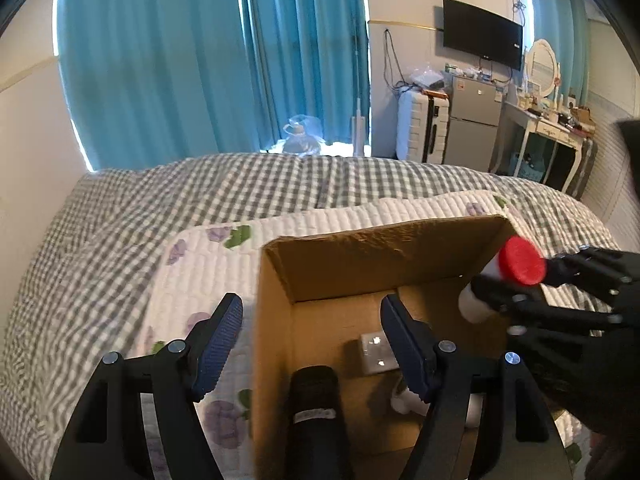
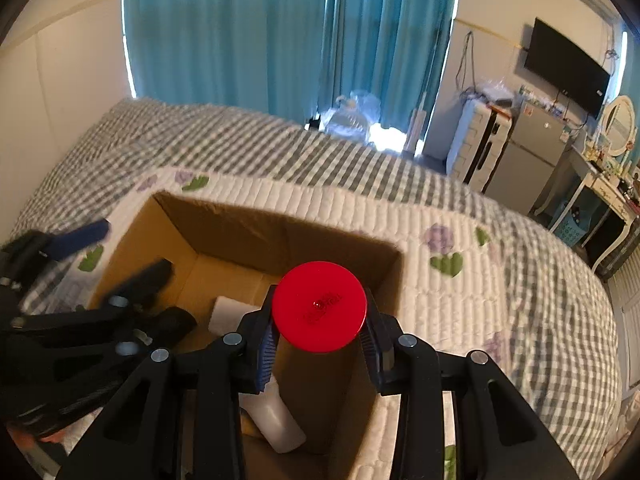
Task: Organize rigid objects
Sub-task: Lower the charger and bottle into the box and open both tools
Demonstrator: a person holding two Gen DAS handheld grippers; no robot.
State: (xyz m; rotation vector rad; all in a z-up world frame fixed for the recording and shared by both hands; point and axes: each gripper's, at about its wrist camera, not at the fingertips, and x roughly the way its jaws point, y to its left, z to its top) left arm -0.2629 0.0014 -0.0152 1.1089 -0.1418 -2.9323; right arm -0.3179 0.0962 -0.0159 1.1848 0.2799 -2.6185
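Note:
An open cardboard box [image 1: 384, 252] [image 2: 280, 232] sits on a quilted white mat on the bed. Inside lie a black cylinder [image 1: 316, 408] [image 2: 176, 322], a white flat square object [image 1: 376, 354] [image 2: 228, 312] and a white bottle [image 2: 276, 420]. My right gripper [image 2: 320, 340] [image 1: 516, 292] is shut on a white bottle with a red cap [image 2: 320, 306] [image 1: 520, 260] and holds it over the box's right edge. My left gripper [image 1: 312, 340] is open and empty, straddling the box's left wall; it shows blurred at the left of the right wrist view [image 2: 116, 256].
The bed has a grey checked cover [image 1: 240, 192] and a white floral quilt [image 1: 200, 280]. Teal curtains [image 1: 200, 60] hang behind. A suitcase [image 1: 420, 124], small fridge [image 1: 474, 120], wall TV [image 1: 482, 32] and dressing table [image 1: 552, 128] stand at the right.

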